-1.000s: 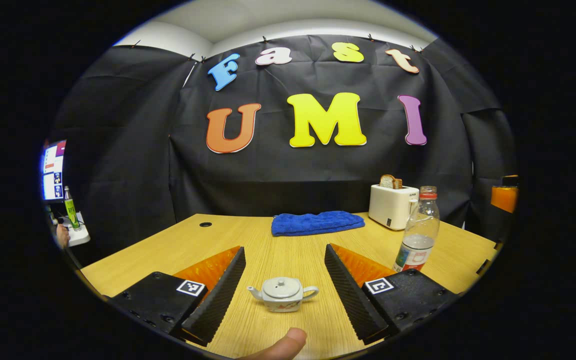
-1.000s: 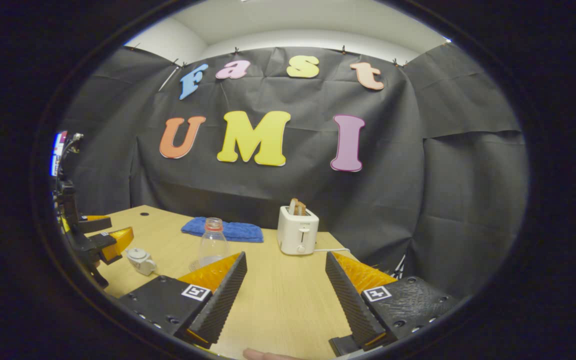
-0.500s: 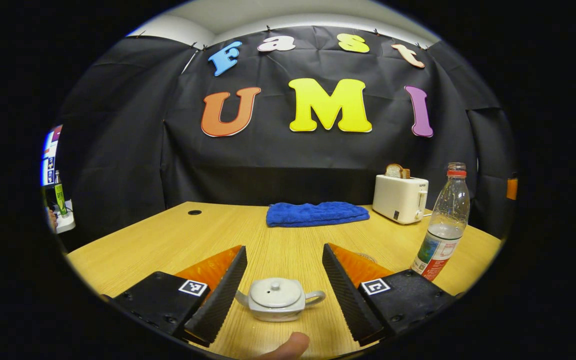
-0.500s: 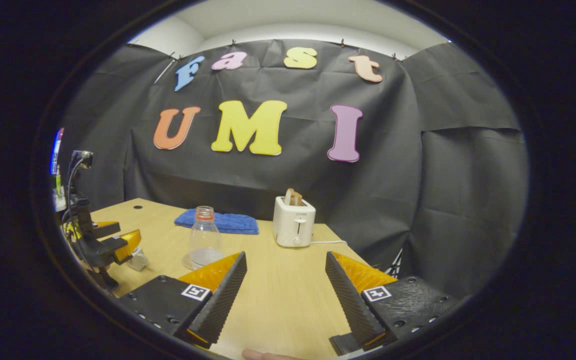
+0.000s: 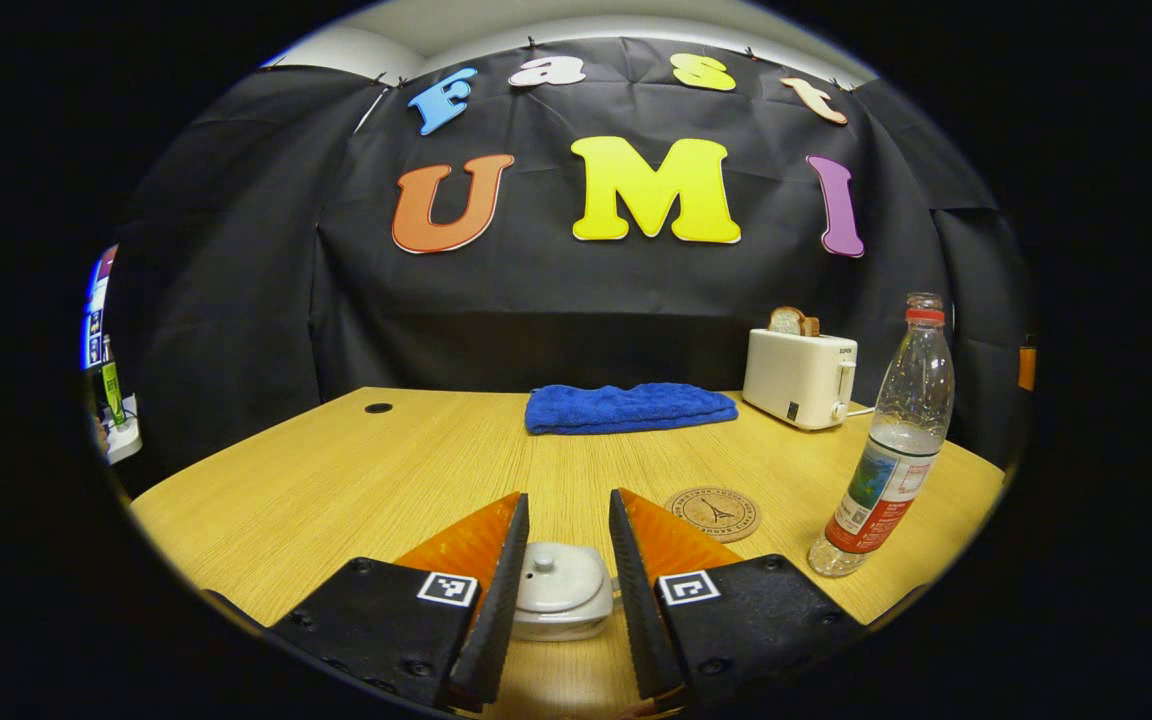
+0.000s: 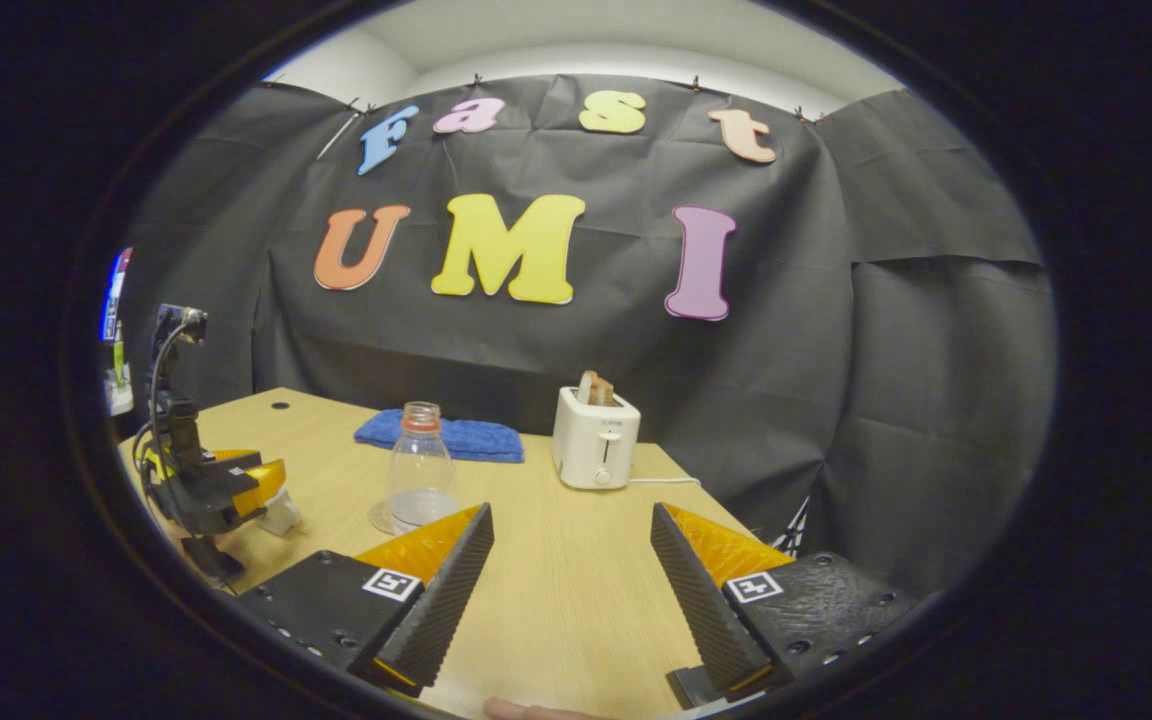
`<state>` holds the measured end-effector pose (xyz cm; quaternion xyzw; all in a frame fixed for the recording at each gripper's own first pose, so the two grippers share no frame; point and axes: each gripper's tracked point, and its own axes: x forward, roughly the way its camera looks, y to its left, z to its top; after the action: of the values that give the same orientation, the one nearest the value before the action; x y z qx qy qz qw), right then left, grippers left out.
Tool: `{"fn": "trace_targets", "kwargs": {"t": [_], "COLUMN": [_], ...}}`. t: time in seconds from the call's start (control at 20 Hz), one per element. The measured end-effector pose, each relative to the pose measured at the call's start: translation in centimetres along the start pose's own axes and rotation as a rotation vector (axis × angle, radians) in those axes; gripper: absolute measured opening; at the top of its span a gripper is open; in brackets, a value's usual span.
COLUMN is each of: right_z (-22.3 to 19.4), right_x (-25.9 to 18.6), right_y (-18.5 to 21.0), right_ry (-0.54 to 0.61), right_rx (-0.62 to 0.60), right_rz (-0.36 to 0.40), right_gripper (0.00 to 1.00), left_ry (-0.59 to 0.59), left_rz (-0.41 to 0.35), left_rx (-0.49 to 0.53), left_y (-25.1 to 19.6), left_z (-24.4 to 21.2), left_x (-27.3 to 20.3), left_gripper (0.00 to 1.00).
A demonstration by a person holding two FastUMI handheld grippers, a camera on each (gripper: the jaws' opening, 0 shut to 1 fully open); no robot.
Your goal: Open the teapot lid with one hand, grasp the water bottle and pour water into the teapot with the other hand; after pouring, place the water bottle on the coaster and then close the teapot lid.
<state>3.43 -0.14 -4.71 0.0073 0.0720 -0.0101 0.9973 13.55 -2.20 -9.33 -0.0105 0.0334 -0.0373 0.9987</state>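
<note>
Change, left gripper: fingers were wide with the teapot clear between them; now drawn in narrow around it, low centre of the left gripper view; lid knob sits in the gap; whether the pads press the pot, cannot tell
Change, coaster: hidden behind a finger a second ago; now in plain view, lower right of centre, just beyond the finger
Change, right gripper: no real change; fingers wide apart over bare table, holding nothing
Water bottle: upright at right of the left gripper view, uncapped, a little water inside; near the coaster but apart from it; in the right gripper view it stands left of centre
Lid: on the teapot
Surroundings: blue towel at the table's far edge, centre; white toaster with toast to its right; both well apart from the teapot
Cross view: left gripper seen at far left of the right gripper view, teapot partly hidden behind it
</note>
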Motion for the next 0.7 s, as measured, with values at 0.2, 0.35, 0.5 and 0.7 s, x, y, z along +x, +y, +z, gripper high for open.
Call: {"fn": "trace_targets", "kwargs": {"t": [0.2,0.35,0.5,0.7], "right_z": [-0.3,-0.4,-0.8,-1.5], "right_x": [0.1,0.3,0.5,0.8], "right_y": [0.1,0.8,1.8,4.1], "right_ry": [0.009,0.009,0.010,0.015], "right_rx": [-0.001,-0.007,-0.018,-0.034], "right_rz": [0.001,0.012,0.030,0.078], "right_gripper": [0.95,0.95,0.95,0.98], "left_ry": [0.036,0.033,0.024,0.020], "left_rz": [0.004,0.011,-0.003,-0.003], "left_rx": [-0.005,-0.009,-0.019,-0.021], "left_y": [0.8,1.2,1.2,1.4], "left_z": [-1.0,-0.9,-0.8,-0.6], "left_x": [0.6,0.7,0.8,0.6], "left_gripper": [0.33,0.18,0.02,0.06]}}
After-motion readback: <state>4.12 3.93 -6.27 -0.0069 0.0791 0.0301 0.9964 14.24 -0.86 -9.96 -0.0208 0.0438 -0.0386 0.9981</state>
